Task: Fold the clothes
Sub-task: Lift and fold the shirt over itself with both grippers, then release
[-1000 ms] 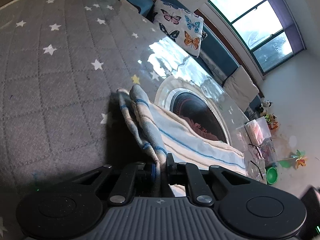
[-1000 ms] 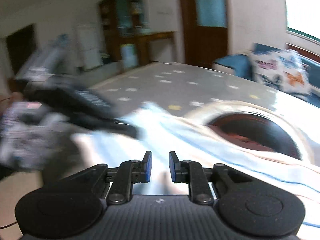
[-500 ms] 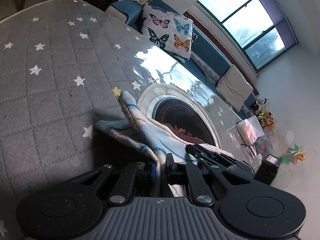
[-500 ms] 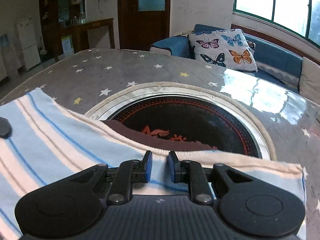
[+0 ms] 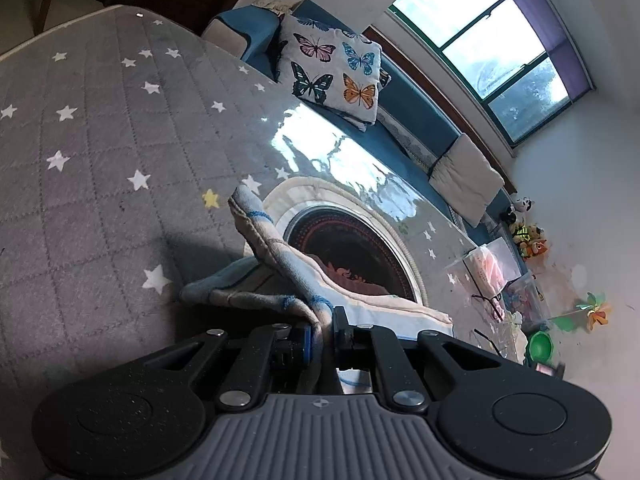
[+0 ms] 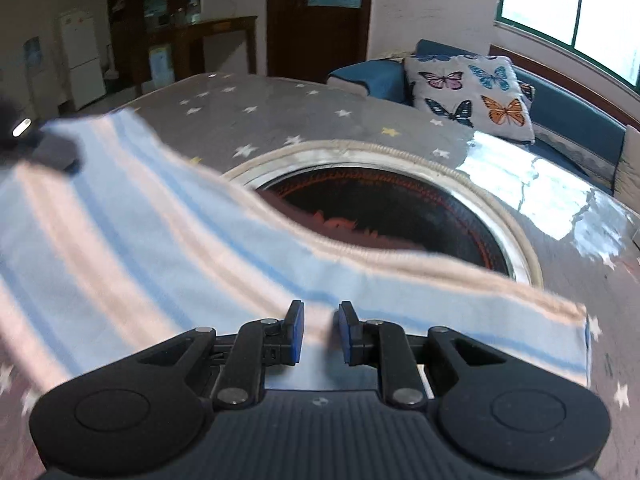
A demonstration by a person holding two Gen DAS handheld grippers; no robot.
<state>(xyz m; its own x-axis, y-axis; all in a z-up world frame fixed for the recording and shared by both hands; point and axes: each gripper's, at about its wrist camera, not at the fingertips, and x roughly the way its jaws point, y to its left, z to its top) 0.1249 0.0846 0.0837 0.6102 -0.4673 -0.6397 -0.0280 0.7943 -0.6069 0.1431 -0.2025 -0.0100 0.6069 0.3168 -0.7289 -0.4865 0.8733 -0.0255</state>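
Observation:
A pale cloth with blue and pink stripes (image 5: 280, 256) lies on a grey table cover with stars (image 5: 100, 160), partly over a round dark inset (image 5: 352, 252). My left gripper (image 5: 323, 332) is shut on a bunched corner of the cloth and holds it off the table. In the right wrist view the cloth (image 6: 140, 240) stretches from upper left to lower right, blurred, with its left corner raised. My right gripper (image 6: 320, 332) hovers over the cloth's near edge with a narrow gap between its blue pads. I see nothing pinched there.
A butterfly cushion (image 6: 468, 96) sits on a blue sofa (image 6: 572, 120) behind the table. Clear plastic boxes (image 5: 492, 268) stand at the table's far right end, with a green bowl (image 5: 540, 346) and toys on the floor beyond. A wooden door and cabinets line the back wall.
My left gripper has risen, lifting the cloth's corner and pulling folds off the table. My right gripper swung over the cloth and sank toward its near edge.

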